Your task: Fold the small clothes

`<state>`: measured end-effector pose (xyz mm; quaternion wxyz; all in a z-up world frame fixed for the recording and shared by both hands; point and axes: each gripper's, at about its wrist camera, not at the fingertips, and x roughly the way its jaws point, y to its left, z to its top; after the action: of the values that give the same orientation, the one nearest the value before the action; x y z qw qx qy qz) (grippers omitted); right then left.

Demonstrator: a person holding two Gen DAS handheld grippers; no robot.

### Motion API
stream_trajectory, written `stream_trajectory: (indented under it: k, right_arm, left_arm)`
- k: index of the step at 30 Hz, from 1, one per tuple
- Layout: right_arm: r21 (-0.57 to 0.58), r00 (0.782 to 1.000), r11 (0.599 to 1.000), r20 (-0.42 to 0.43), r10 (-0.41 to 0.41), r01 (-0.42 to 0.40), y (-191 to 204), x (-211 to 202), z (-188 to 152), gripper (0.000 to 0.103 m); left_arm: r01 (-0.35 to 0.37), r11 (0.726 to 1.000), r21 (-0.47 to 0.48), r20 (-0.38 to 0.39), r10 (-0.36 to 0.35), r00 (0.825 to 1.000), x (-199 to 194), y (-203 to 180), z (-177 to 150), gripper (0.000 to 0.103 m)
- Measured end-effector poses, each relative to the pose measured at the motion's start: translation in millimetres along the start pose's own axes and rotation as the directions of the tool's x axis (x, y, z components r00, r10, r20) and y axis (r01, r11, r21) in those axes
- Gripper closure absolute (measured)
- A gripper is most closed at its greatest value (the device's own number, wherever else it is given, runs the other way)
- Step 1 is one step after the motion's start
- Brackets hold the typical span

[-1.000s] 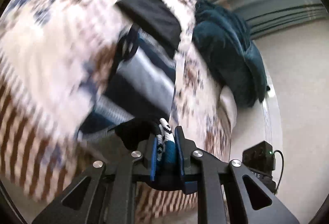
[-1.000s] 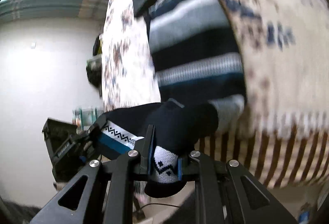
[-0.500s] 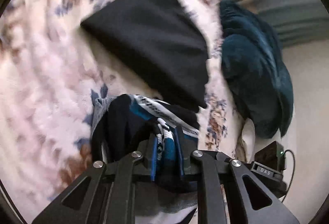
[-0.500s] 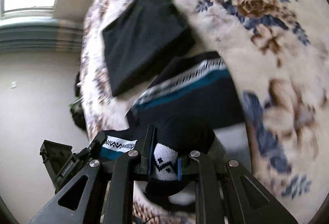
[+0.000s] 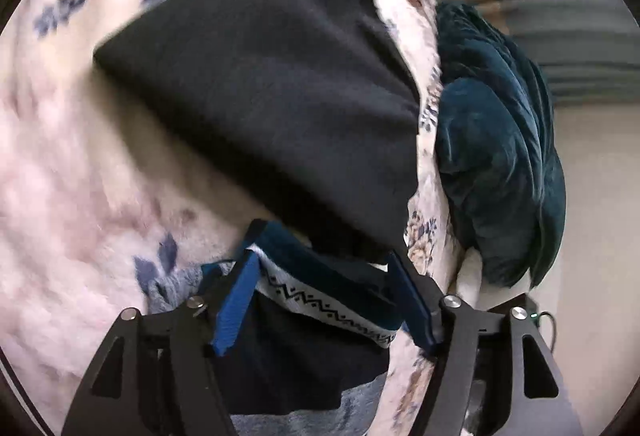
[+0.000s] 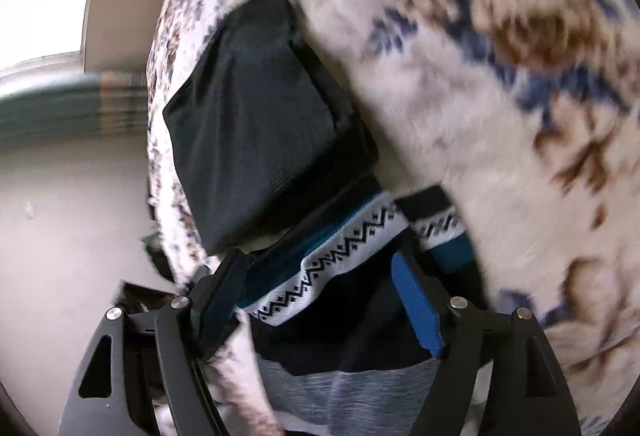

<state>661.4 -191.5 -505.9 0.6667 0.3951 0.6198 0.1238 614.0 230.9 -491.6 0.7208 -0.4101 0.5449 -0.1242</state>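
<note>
A striped knit garment [image 5: 320, 320] in navy, teal, white zigzag and grey lies folded on the floral blanket [image 5: 80, 156]. It also shows in the right wrist view [image 6: 340, 284]. My left gripper [image 5: 324, 300] is open, its blue-padded fingers spread on either side of the garment's upper edge. My right gripper [image 6: 328, 300] is open too, spread over the same garment. A folded black garment [image 5: 272, 92] lies just beyond it, also in the right wrist view [image 6: 264, 140].
A dark teal velvet cushion [image 5: 496, 164] lies at the blanket's far edge. A small black device with a cable [image 5: 536, 320] sits on the floor beside it. Curtains [image 5: 580, 48] hang behind. The blanket's edge drops to pale floor [image 6: 60, 236].
Both grippers carried the garment's near end forward over itself toward the black garment, then opened and let it go. The striped garment now lies folded in half.
</note>
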Motion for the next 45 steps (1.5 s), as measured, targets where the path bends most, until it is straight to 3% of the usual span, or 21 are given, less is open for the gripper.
stream_trajectory:
  k: [4, 8, 10, 11, 13, 19, 22, 23, 24, 26, 28, 29, 30, 33, 37, 40, 41, 42, 43, 44, 45]
  right_arm:
    - [-0.106, 0.989, 0.984, 0.064, -0.134, 0.140, 7, -24, -18, 0.026]
    - [-0.098, 0.980, 0.975, 0.011, -0.201, 0.201, -22, -23, -34, 0.028]
    - [-0.114, 0.982, 0.977, -0.038, -0.187, 0.181, -31, -10, -41, 0.061]
    - [-0.117, 0.982, 0.978, -0.061, -0.181, 0.173, -36, -2, -42, 0.090]
    - [-0.132, 0.976, 0.969, -0.033, -0.213, 0.207, -38, 1, -47, 0.091]
    - [-0.146, 0.921, 0.909, 0.069, -0.384, 0.390, -30, -13, -43, 0.096]
    - [-0.163, 0.948, 0.934, 0.065, -0.313, 0.319, -23, -24, -33, 0.077]
    - [-0.165, 0.956, 0.941, 0.052, -0.289, 0.294, -22, -24, -27, 0.052]
    - [-0.168, 0.960, 0.945, 0.047, -0.277, 0.281, -22, -23, -21, 0.046]
    - [-0.168, 0.975, 0.961, 0.020, -0.221, 0.221, -22, -12, -6, 0.046]
    - [-0.167, 0.982, 0.970, -0.026, -0.186, 0.179, -20, 6, 6, 0.048]
    - [-0.181, 0.984, 0.969, -0.037, -0.177, 0.167, -18, 14, 9, 0.076]
    - [-0.199, 0.981, 0.962, -0.008, -0.192, 0.186, -15, 18, 10, 0.090]
    - [-0.247, 0.973, 0.941, 0.053, -0.224, 0.231, -4, 18, 10, 0.092]
    - [-0.241, 0.943, 0.912, 0.115, -0.314, 0.333, -2, 18, 13, 0.092]
    - [-0.290, 0.936, 0.895, 0.016, -0.350, 0.340, -2, 34, 14, 0.089]
    - [-0.294, 0.936, 0.895, 0.000, -0.352, 0.336, -1, 32, 14, 0.084]
    - [-0.284, 0.943, 0.905, -0.005, -0.332, 0.317, -1, 25, 15, 0.067]
    - [-0.272, 0.950, 0.914, -0.005, -0.313, 0.300, 0, 18, 14, 0.053]
    - [-0.255, 0.959, 0.928, -0.004, -0.284, 0.274, -5, 5, 12, 0.028]
    - [-0.243, 0.968, 0.939, -0.009, -0.252, 0.242, -10, -5, 10, 0.021]
  left_arm:
    - [-0.108, 0.984, 0.145, 0.014, 0.108, 0.994, -15, -11, -11, 0.033]
    - [-0.255, 0.934, 0.249, -0.016, 0.267, 0.963, 7, -9, -23, 0.033]
    - [-0.309, 0.914, 0.263, -0.028, 0.328, 0.944, 25, -2, -23, 0.033]
    - [-0.321, 0.910, 0.263, -0.037, 0.342, 0.939, 32, 2, -21, 0.033]
    - [-0.340, 0.910, 0.238, -0.047, 0.360, 0.932, 40, 11, -16, 0.033]
    - [-0.289, 0.950, 0.116, -0.006, 0.292, 0.956, 14, 12, -3, 0.033]
    - [-0.260, 0.957, 0.129, -0.027, 0.265, 0.964, 15, 14, -2, 0.033]
    - [-0.264, 0.954, 0.144, -0.041, 0.272, 0.961, 21, 13, -3, 0.033]
    - [-0.267, 0.949, 0.170, -0.061, 0.281, 0.958, 29, 10, -3, 0.033]
    - [-0.309, 0.921, 0.235, -0.056, 0.330, 0.942, 41, 3, -6, 0.034]
    - [-0.311, 0.905, 0.291, -0.023, 0.331, 0.943, 43, -1, -5, 0.061]
    - [-0.300, 0.901, 0.314, -0.013, 0.320, 0.947, 42, -5, -4, 0.081]
    - [-0.309, 0.893, 0.327, 0.004, 0.325, 0.946, 40, -7, -2, 0.082]
    - [-0.339, 0.880, 0.332, 0.062, 0.339, 0.939, 33, -11, 6, 0.087]
    - [-0.322, 0.916, 0.239, 0.044, 0.321, 0.946, 27, 9, 21, 0.087]
    - [-0.271, 0.947, 0.174, 0.033, 0.269, 0.963, 14, 10, 21, 0.074]
    - [-0.231, 0.960, 0.158, 0.031, 0.229, 0.973, 7, 10, 17, 0.059]
    - [-0.202, 0.969, 0.145, 0.033, 0.199, 0.979, -4, 10, 11, 0.037]
    - [-0.182, 0.974, 0.131, 0.038, 0.179, 0.983, -14, 10, 3, 0.027]
    - [-0.161, 0.980, 0.119, 0.040, 0.158, 0.987, -24, 11, -7, 0.020]
    - [-0.141, 0.985, 0.105, 0.037, 0.137, 0.990, -33, 14, -20, 0.020]
